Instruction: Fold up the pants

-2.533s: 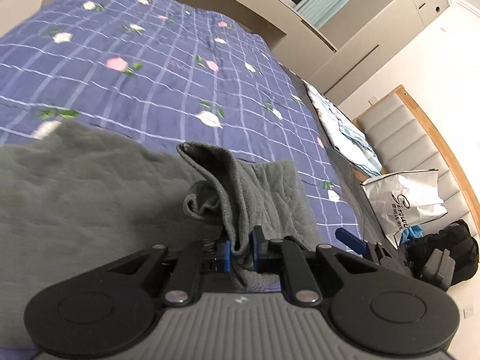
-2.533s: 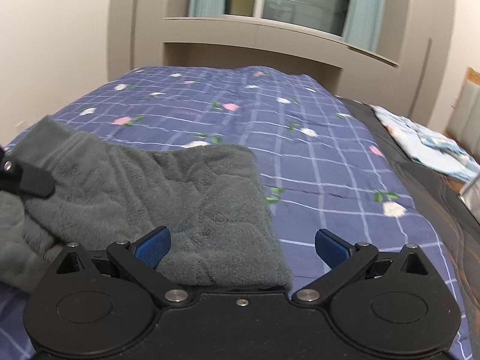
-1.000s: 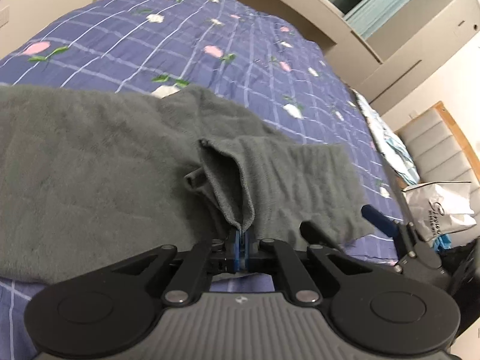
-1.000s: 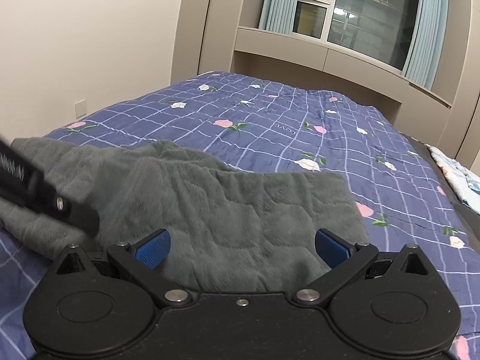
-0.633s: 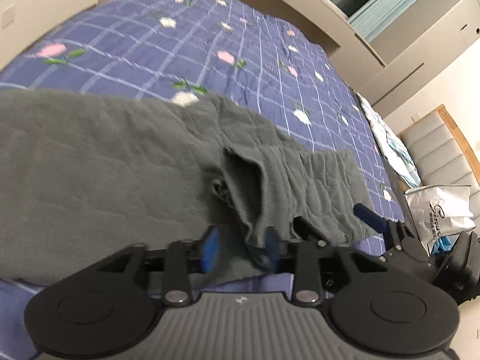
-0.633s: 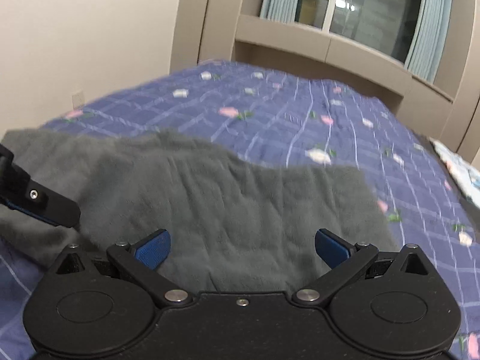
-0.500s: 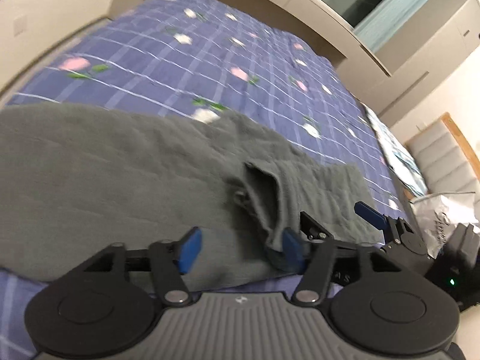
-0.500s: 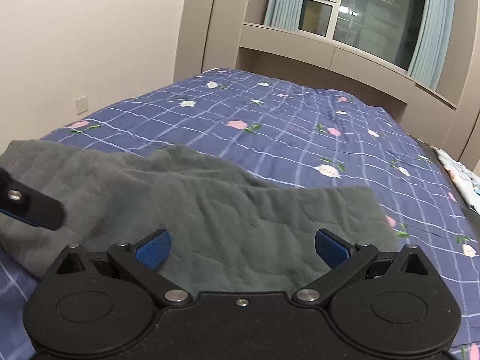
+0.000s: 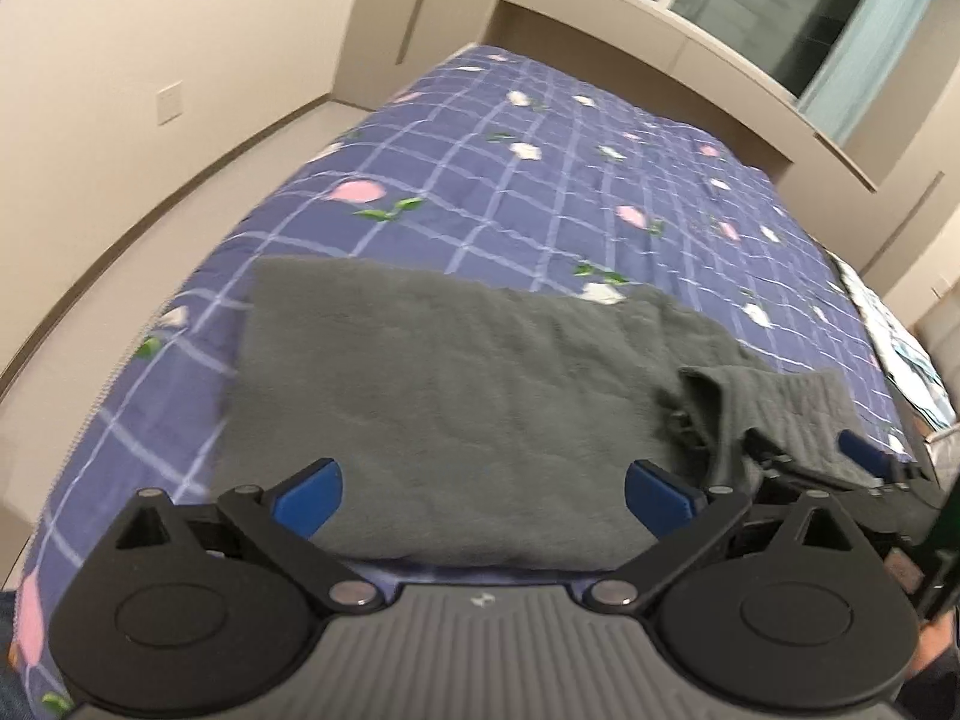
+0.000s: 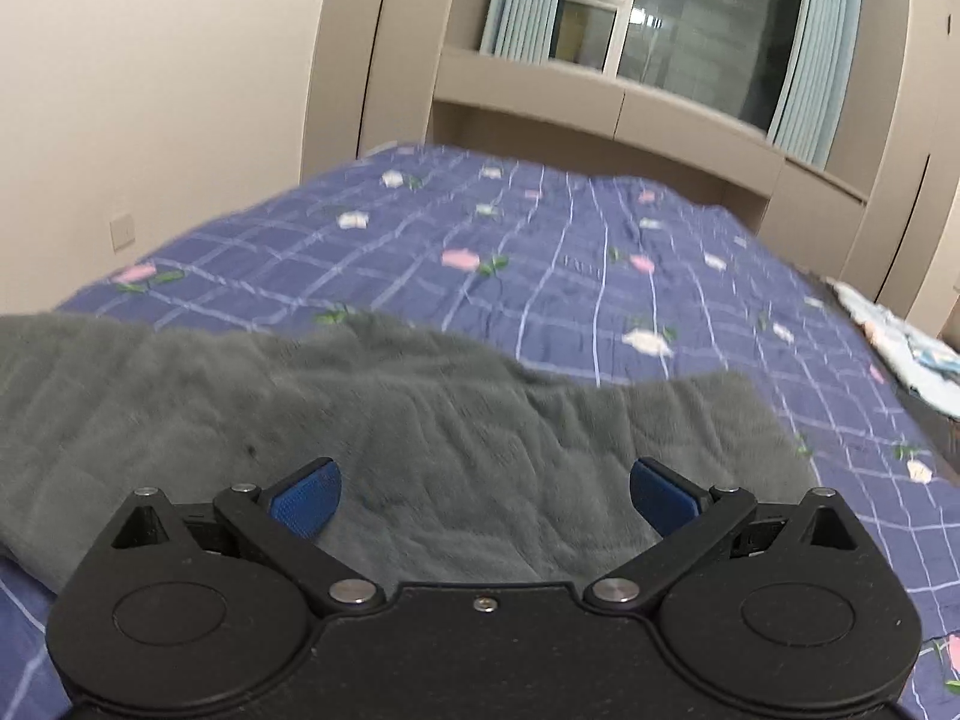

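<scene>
The grey fleece pants [image 9: 456, 396] lie spread flat across the near part of the bed, with a bunched fold [image 9: 714, 402] at their right side. My left gripper [image 9: 483, 489] is open and empty, just above the near edge of the pants. My right gripper [image 10: 483, 495] is open and empty over the right portion of the pants [image 10: 456, 438]. The right gripper's blue fingertip [image 9: 861, 456] shows at the right edge of the left wrist view, beside the fold.
The bed carries a purple checked floral quilt [image 9: 540, 180]. A wall with an outlet [image 9: 168, 102] runs along the left side of the bed. A window ledge and curtains [image 10: 660, 18] stand behind the bed. A light blue cloth [image 10: 900, 336] lies at the far right.
My left gripper has let go of the pants fold, opened wide and moved left and back. The fold now lies on the bed. The right gripper stayed open and tilted up a little.
</scene>
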`<action>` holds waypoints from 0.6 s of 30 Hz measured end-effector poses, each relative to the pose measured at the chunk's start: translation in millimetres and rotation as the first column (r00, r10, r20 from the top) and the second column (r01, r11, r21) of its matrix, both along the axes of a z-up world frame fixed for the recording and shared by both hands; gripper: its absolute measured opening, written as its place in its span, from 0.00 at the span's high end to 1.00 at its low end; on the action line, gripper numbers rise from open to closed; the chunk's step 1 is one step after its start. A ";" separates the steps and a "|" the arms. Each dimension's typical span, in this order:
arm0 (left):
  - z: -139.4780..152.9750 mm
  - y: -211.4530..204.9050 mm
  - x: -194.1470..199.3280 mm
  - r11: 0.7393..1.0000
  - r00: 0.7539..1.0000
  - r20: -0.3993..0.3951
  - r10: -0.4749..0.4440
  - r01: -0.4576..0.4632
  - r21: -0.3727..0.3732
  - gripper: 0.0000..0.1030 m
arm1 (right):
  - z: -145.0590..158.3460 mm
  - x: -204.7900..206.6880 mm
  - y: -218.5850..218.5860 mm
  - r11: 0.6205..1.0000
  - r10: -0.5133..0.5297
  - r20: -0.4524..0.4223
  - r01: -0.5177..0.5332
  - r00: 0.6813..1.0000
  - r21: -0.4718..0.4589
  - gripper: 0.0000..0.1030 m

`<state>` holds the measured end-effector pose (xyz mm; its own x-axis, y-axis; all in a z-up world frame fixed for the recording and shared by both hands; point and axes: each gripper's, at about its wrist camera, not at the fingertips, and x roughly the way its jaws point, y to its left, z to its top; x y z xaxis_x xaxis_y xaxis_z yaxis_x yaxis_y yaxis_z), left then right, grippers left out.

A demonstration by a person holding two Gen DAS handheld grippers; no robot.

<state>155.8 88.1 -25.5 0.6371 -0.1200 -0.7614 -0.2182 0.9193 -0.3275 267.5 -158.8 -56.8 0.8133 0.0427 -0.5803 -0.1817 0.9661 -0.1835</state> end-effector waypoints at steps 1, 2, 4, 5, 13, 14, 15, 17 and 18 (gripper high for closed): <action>-4.3 5.5 -3.5 1.000 1.000 -0.009 0.015 -0.015 0.005 0.01 | -0.3 -0.5 3.6 1.000 0.002 -0.001 -0.002 1.000 -0.007 0.01; -9.7 11.4 -7.3 0.999 0.999 -0.023 0.033 -0.033 0.013 0.01 | -2.0 -0.2 7.0 1.000 0.006 -0.013 -0.006 1.000 -0.017 0.01; -22.7 23.6 -15.9 0.997 0.996 -0.047 0.073 -0.072 0.024 0.01 | -13.1 3.3 15.7 0.998 0.020 -0.066 -0.023 0.998 -0.054 0.01; -29.0 30.4 -22.1 0.995 0.994 -0.054 0.096 -0.095 0.023 0.01 | -21.3 4.8 19.5 0.996 0.024 -0.099 -0.032 0.995 -0.077 0.01; -53.9 71.6 -43.2 0.965 0.971 -0.041 0.237 -0.240 -0.106 0.01 | -45.0 -4.0 21.0 0.999 -0.023 -0.045 0.021 0.999 -0.040 0.00; -53.1 70.4 -40.8 0.964 0.972 -0.025 0.234 -0.235 -0.124 0.01 | -46.5 -5.8 21.6 0.999 -0.028 -0.034 0.027 0.999 -0.040 0.00; -53.4 68.2 -37.7 0.964 0.973 -0.013 0.229 -0.229 -0.139 0.01 | -48.2 -7.8 21.6 0.999 -0.033 -0.023 0.032 0.999 -0.039 0.00; -55.8 59.4 -27.2 0.966 0.977 -0.007 0.213 -0.212 -0.146 0.01 | -49.9 -11.4 21.5 0.999 -0.041 -0.006 0.041 0.999 -0.035 0.00; -56.7 52.7 -20.7 0.971 0.979 -0.009 0.202 -0.201 -0.131 0.01 | -50.3 -11.6 21.1 0.998 -0.046 -0.001 0.046 0.999 -0.031 0.01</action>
<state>135.1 140.8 -82.1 0.6615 -0.0870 -0.7449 -0.3927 0.8060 -0.4429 255.9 -137.7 -107.2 0.8128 -0.0128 -0.5824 -0.1375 0.9673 -0.2131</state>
